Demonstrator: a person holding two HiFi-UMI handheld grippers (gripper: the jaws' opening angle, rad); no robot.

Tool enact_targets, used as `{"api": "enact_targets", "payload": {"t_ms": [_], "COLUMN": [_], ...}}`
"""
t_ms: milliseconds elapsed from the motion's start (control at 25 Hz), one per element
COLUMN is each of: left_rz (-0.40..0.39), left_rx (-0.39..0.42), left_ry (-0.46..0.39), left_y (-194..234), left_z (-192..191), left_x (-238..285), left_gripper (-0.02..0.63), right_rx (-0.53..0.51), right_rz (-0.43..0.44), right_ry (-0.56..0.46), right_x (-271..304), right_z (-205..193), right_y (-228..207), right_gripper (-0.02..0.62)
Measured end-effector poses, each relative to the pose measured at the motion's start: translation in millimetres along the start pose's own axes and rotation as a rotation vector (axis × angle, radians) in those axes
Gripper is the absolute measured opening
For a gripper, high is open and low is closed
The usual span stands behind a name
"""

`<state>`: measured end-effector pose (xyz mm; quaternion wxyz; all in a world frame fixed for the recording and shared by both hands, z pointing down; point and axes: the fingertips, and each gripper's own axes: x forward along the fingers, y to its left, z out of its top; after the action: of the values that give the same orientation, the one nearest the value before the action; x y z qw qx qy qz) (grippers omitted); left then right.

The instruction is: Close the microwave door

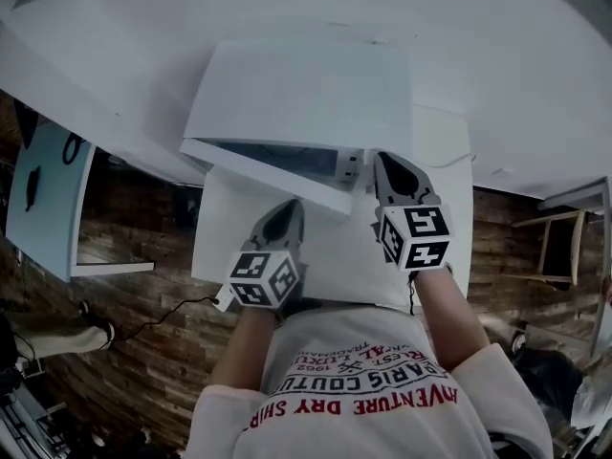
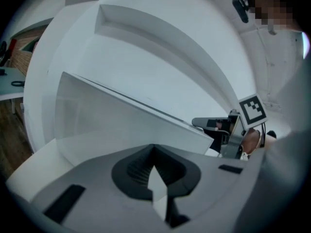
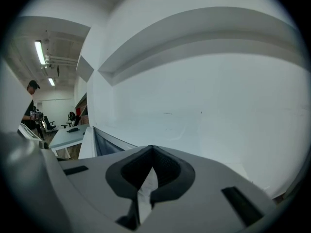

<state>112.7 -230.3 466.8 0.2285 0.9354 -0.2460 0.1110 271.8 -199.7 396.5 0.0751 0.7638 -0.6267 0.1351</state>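
- microwave (image 1: 306,84) sits at 12 o'clock in the head view, white, on a white desk (image 1: 239,247)
- microwave door (image 1: 268,172) is partly open, hinged on the left, and its free edge swings out toward 5 o'clock, toward the person
- dark cavity shows in the gap behind the door
- left gripper (image 1: 287,210) is at 6 o'clock from the door, tip just beside the door's outer face near its free edge; cannot tell if it touches
- left gripper view: jaws closed together at the tips, nothing between them, and the white door panel (image 2: 116,125) fills the view right ahead
- right gripper (image 1: 387,163) is at 3 o'clock from the door's free edge, tip near the microwave's front right corner
- right gripper view: jaws narrow, tips meeting, holding nothing; the door's edge with its dark window (image 3: 104,144) is at 9 o'clock of the jaws
- the right gripper also shows in the left gripper view at 3 o'clock, past the door's free edge, with its marker cube (image 2: 252,110) above it
- both grippers are on the front side of the microwave, apart from each other, with the door's free edge between them
- second desk (image 1: 43,194), pale blue-grey, at 9 o'clock in the head view, well apart from the microwave
- wooden floor (image 1: 143,285) below, with a dark cable (image 1: 167,314) running across it at 8 o'clock
- another person (image 3: 31,106) stands far off at 9 o'clock in the right gripper view
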Motion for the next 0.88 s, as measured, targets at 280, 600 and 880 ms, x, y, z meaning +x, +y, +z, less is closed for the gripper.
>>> {"api": "enact_targets", "payload": {"t_ms": [280,600,880], "left_rz": [-0.023,-0.01,-0.047], "left_rx": [-0.046,0.079,0.047], "left_ry": [-0.026,0.011,0.018], "left_y": [11,18,18], "left_z": [15,21,21], "left_x": [24,43,44], "left_gripper": [-0.002,-0.002,-0.002], "right_rx": [0.06,0.099,0.091], "right_rz": [-0.013,-0.022,-0.051], "right_ry": [0.014,0.04,0.023], "right_x": [2,3,3], "right_z": [0,1,1], "right_y": [-3,-5,-6], "right_gripper": [0.012,0.012,0.012]}}
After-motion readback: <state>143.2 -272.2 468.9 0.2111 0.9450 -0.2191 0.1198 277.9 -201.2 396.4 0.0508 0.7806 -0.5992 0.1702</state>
